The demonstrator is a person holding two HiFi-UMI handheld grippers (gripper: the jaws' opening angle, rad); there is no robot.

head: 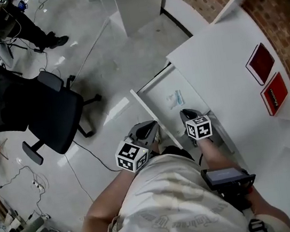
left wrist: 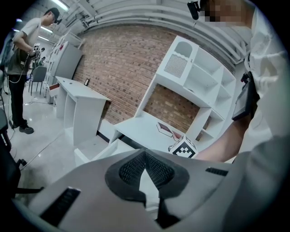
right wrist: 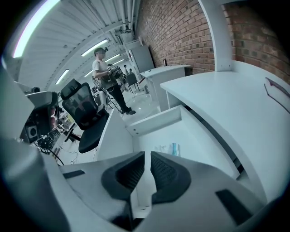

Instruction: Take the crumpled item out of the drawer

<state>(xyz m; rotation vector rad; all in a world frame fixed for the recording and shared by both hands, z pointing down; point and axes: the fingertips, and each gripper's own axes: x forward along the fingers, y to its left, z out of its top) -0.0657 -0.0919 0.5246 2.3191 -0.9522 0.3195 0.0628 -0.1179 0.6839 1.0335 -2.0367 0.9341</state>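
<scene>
drawer pulled out | crumpled item inside — perhaps plastic | right gripper closed

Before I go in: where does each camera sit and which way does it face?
Head view: on the person's head, steeply down onto the open drawer, crumpled item; shirt, left gripper, right gripper show.
Left gripper view: rides the left gripper, faces desk and brick wall over its shut jaws; right forearm shows.
Right gripper view: rides the right gripper, looks down into the drawer over shut jaws.
Shared: head and right gripper views both show the crumpled item.
</scene>
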